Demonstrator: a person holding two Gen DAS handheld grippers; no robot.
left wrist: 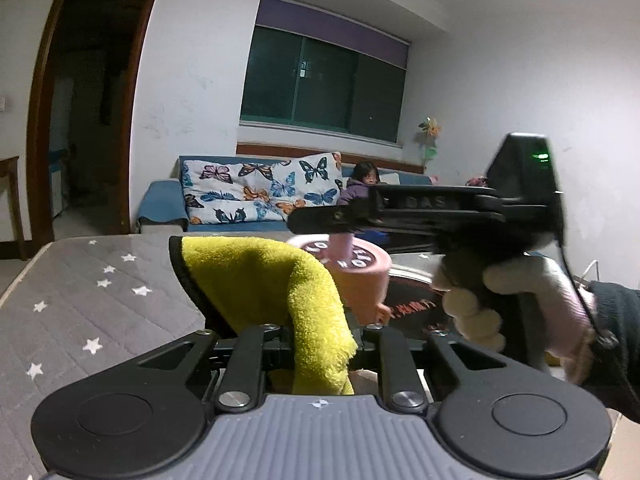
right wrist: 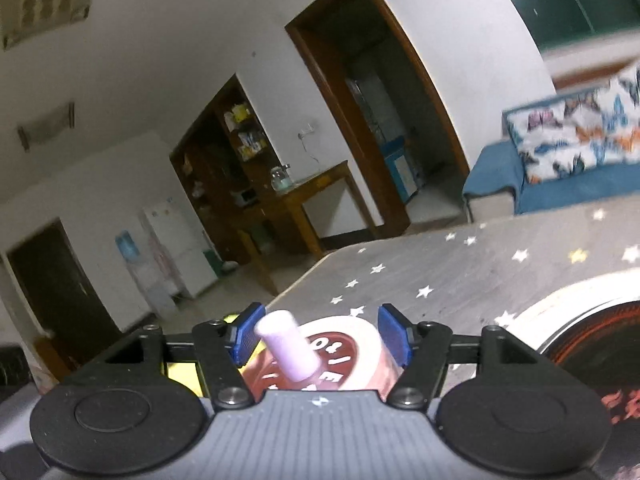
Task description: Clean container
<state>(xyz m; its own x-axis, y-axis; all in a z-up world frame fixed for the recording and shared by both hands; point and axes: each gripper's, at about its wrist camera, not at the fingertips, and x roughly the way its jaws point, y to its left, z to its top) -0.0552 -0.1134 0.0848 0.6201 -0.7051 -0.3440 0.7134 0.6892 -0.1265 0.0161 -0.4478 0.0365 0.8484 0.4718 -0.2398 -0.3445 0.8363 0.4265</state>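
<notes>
Pink plastic round container (left wrist: 362, 276) with its lilac knobbed lid sits between our right gripper's (right wrist: 320, 338) blue pads, clasped at the sides, axis upright, above the grey star-print mat (left wrist: 92, 292). Our left gripper (left wrist: 316, 336) clenches a yellow-green fleecy cloth (left wrist: 276, 280) touching its left flank. Only the left view shows this contact and our gloved hand (left wrist: 516, 300); the right shows the lid lettering.

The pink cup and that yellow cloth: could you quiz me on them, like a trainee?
1. True or false: the left gripper holds the cloth.
2. What stands on the cup lid: A a spoon, B a pale spout, C a brush?
3. What pattern marks the grey mat?

Key: 1 true. 2 B, the spout. 3 white stars.
</notes>
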